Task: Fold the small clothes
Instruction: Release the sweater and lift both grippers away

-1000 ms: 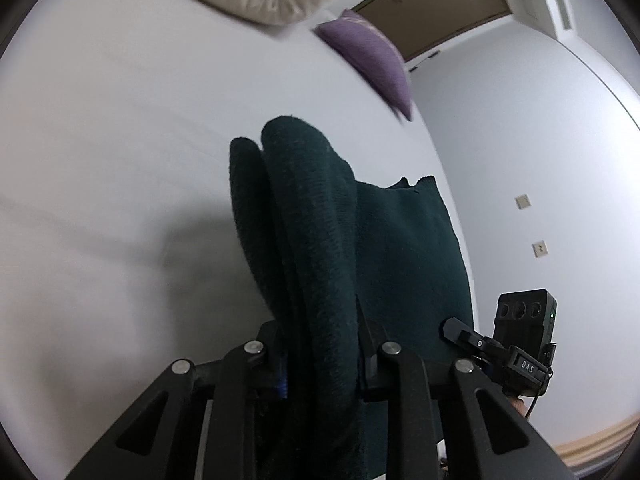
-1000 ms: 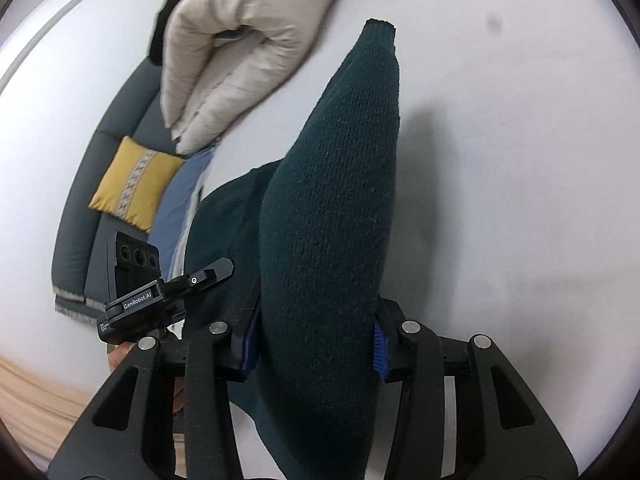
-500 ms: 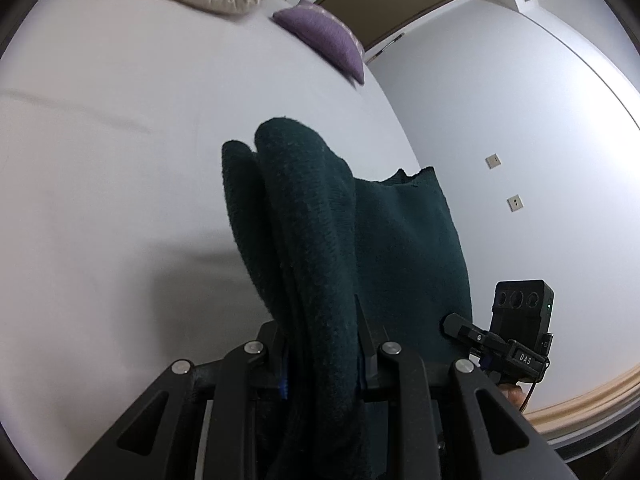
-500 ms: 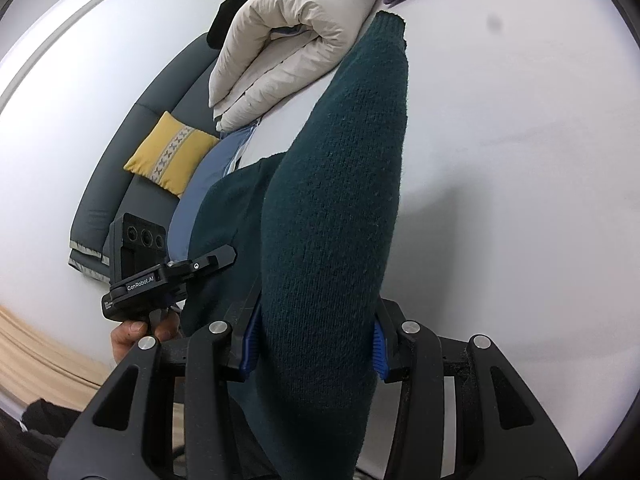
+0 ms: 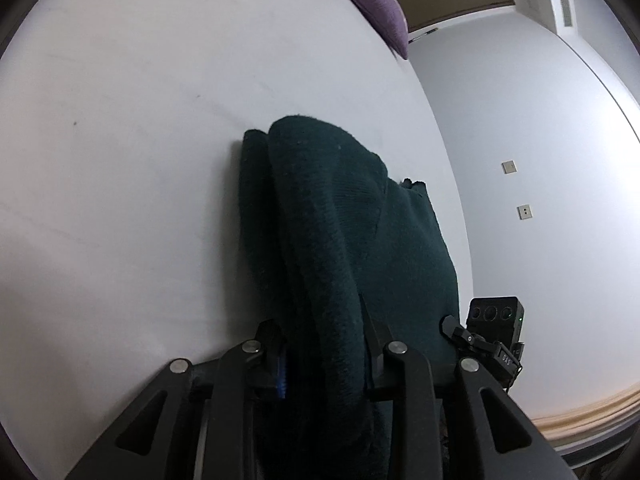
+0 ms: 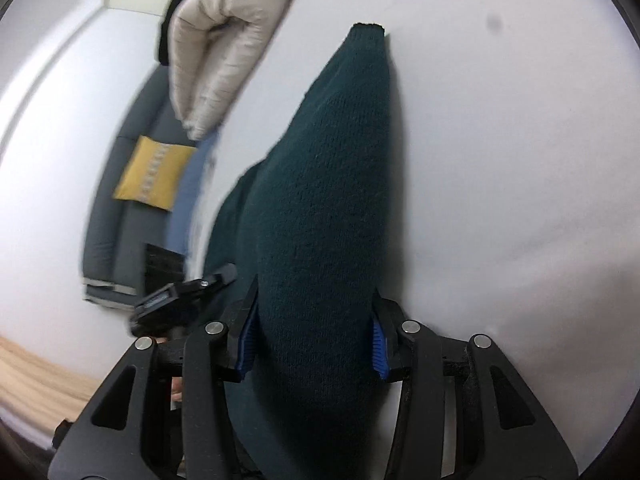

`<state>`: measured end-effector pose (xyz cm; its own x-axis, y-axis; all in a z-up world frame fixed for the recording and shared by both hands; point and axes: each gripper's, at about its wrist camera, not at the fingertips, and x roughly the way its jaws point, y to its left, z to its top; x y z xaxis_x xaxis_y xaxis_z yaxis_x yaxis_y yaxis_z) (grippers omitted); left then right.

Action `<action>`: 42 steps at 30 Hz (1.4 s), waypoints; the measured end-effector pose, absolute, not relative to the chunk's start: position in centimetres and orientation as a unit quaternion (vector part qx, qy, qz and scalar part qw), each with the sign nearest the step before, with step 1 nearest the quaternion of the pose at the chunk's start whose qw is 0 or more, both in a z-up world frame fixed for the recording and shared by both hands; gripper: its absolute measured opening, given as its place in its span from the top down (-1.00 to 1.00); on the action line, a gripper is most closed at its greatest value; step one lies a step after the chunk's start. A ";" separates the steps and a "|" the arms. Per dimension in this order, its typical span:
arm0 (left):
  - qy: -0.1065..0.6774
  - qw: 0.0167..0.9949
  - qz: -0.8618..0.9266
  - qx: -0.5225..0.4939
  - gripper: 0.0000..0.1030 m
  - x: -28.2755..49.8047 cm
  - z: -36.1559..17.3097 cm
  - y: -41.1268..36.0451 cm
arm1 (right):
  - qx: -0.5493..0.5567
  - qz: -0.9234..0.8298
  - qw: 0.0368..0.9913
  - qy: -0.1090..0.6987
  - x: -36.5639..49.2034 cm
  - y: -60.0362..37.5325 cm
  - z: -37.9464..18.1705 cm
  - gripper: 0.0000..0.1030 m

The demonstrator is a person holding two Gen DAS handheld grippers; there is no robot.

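Note:
A dark green knitted sweater is held over the white bed. My left gripper is shut on a thick fold of it, and the fabric bulges up between the jaws. My right gripper is shut on another part of the same sweater, whose sleeve stretches away to a cuff lying on the bed. Each gripper shows in the other's view: the right one in the left wrist view, the left one in the right wrist view, blurred.
A purple pillow lies at the far end of the bed near a door. A folded cream duvet lies on the bed. A grey sofa with a yellow cushion stands beside the bed. Wall sockets are on the right wall.
Both grippers have moved lower over the bed with the sweater. The views have tilted down and the right wrist view is motion-blurred. The cream duvet has left the left wrist view.

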<state>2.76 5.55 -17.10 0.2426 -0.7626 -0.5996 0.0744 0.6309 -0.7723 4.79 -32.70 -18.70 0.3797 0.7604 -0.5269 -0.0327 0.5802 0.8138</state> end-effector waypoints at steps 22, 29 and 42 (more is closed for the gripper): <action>0.327 0.920 -0.186 -0.110 -0.59 -7.6 -3.2 5.6 | 0.224 0.110 0.875 0.414 -0.9 -33.1 -7.8 0.07; 0.129 0.986 -0.100 0.005 -1.00 -14.6 5.4 1.6 | 0.112 0.049 0.953 0.276 -6.6 -29.4 1.2 -0.67; 0.098 0.995 -0.012 0.030 -1.00 -18.6 12.0 3.3 | 0.060 -0.025 0.995 0.077 -14.6 -26.2 12.3 -1.00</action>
<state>-18.62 3.33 11.97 0.9803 -0.0188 -0.1966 0.0307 0.9979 0.0578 -14.60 -26.16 12.30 0.9867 -0.0409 -0.1572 0.0596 0.9914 0.1163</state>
